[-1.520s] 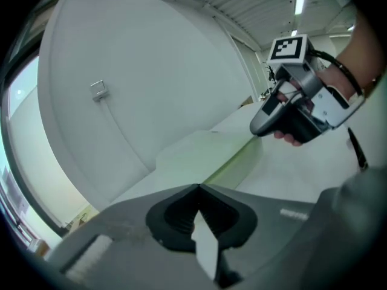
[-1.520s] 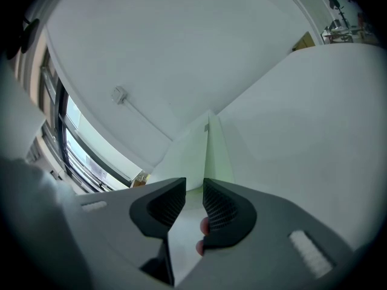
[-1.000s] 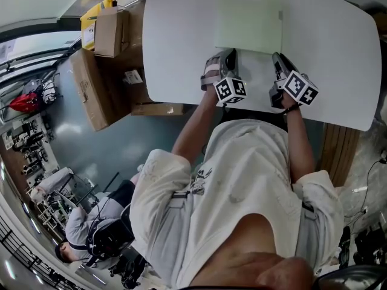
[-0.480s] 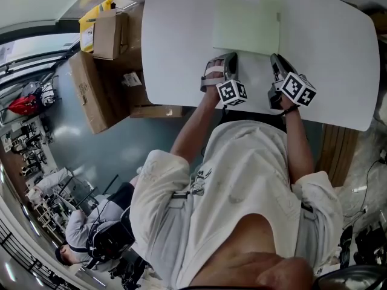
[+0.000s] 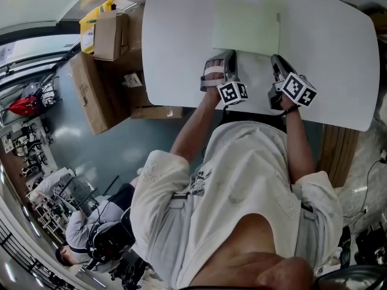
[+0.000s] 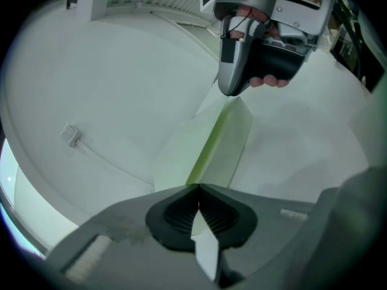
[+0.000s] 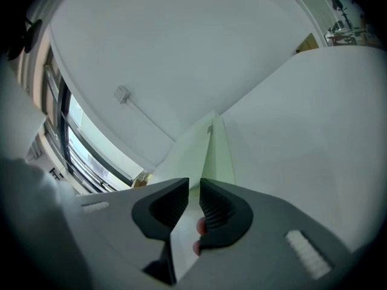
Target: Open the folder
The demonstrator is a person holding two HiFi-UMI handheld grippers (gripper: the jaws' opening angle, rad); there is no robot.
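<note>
A pale green folder [image 5: 245, 17] lies on the white table [image 5: 175, 53], its near edge towards me. My left gripper [image 5: 230, 54] is at the folder's near left corner. In the left gripper view its jaws [image 6: 196, 187] are shut tight on the folder's edge [image 6: 211, 144], which runs straight out from the tips. My right gripper [image 5: 275, 58] is at the near right corner; its tip [image 6: 227, 89] shows over the far end of that edge. In the right gripper view the jaws [image 7: 193, 186] stand a narrow gap apart around the folder's edge [image 7: 199, 147].
Cardboard boxes [image 5: 112, 32] and a flat carton [image 5: 91, 89] stand on the floor left of the table. A seated person [image 5: 84, 228] is at the lower left. The table's near edge [image 5: 242, 110] runs just behind both grippers. A wooden panel [image 5: 338, 147] stands at the right.
The left gripper has rolled a little about its own axis. The right gripper and the folder have kept still.
</note>
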